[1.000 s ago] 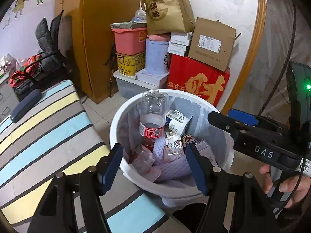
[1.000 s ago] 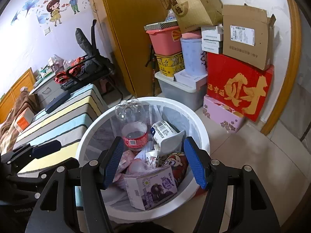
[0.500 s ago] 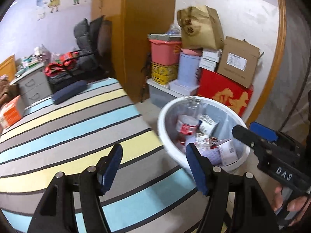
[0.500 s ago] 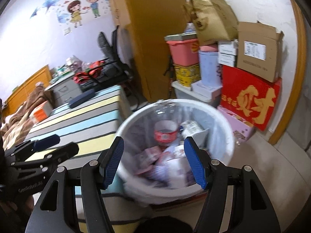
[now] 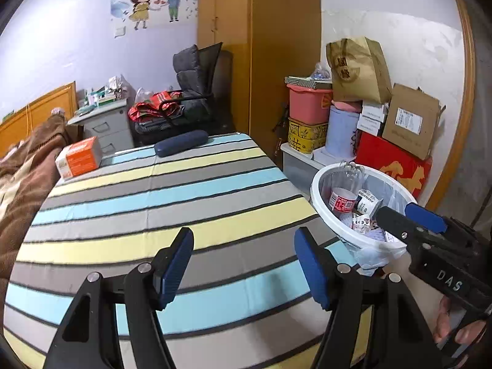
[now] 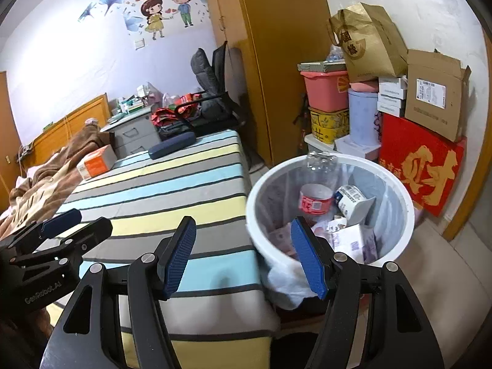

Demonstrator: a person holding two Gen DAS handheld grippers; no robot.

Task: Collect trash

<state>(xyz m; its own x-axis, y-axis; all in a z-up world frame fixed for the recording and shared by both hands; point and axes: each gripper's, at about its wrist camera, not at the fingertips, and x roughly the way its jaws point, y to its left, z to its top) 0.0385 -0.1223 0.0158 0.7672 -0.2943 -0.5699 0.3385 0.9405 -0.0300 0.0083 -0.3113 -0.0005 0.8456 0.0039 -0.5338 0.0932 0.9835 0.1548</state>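
A white trash bin (image 5: 319, 190) (image 6: 255, 215) with a plastic liner stands on the floor beside the bed. It holds a clear bottle with a red label (image 5: 341, 198) (image 6: 316, 198), a white carton (image 6: 350, 196) and a printed box (image 6: 353, 241). My left gripper (image 5: 243, 255) hangs open and empty over the striped bedsheet (image 5: 153, 203), to the left of the bin. My right gripper (image 6: 243, 246) is also open and empty, above the bed's corner and the bin's near rim. An orange box (image 5: 80, 156) (image 6: 97, 161) and a dark blue case (image 5: 181, 147) (image 6: 172, 147) lie at the bed's far end.
A brown blanket (image 5: 24, 169) covers the bed's left side. Stacked boxes, tubs and a brown paper bag (image 5: 359, 70) stand against the wall behind the bin. A wooden wardrobe (image 5: 276, 46), a chair piled with bags and a grey drawer unit (image 5: 104, 126) stand beyond the bed.
Both views have swung left, from straight over the bin onto the bed. The bin now sits at the right of each view. Both grippers stayed open and empty.
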